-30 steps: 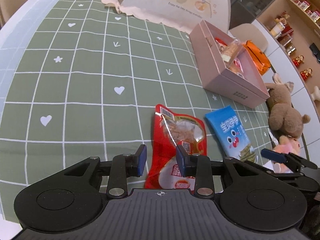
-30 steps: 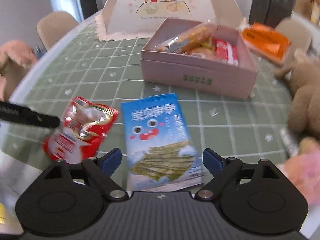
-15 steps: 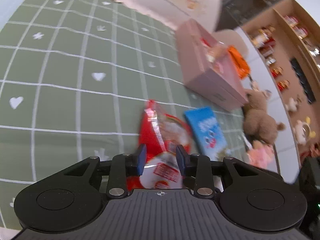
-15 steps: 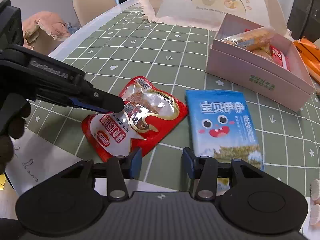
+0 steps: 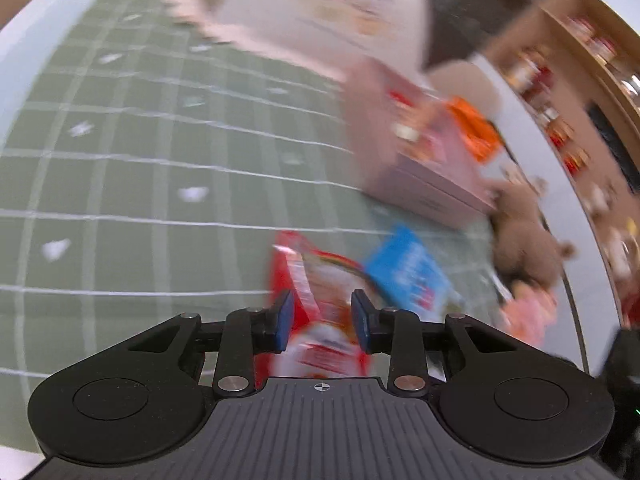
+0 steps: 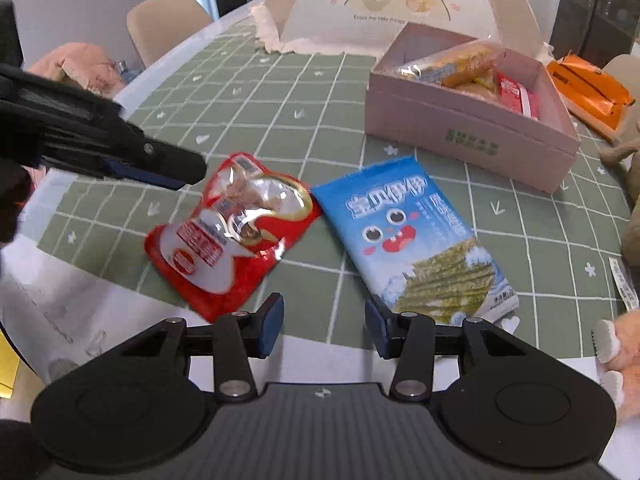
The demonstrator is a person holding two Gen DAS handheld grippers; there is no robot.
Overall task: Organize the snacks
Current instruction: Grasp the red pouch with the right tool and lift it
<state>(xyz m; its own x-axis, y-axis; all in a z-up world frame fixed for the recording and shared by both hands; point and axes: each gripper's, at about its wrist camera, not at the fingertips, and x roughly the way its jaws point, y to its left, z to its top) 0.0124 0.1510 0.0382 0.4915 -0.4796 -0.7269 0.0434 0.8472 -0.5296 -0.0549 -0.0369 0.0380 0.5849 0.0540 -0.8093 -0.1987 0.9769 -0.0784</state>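
Two loose packets, two narrowed tongs, neither gripping anything.

Both snacks lie flat on the green checked bench [image 6: 280, 92] at mid-frame in the right wrist view: the red packet [image 6: 236, 232] left of centre near the bench's front edge, the blue seaweed packet [image 6: 408, 236] just beside it, and the pink box [image 6: 472, 128] well apart at upper right. The left tongs [image 5: 322, 316] stand part-closed and seem released, with the red packet showing blurred through their gap. The right tongs [image 6: 324, 326] have just been closing and hold nothing. Likely trouble: such narrow gaps may shove a slick packet flat instead of pinching it, sliding the red one off the front edge. The tongs could also knock together over neighbouring packets, and the box already looks crowded.
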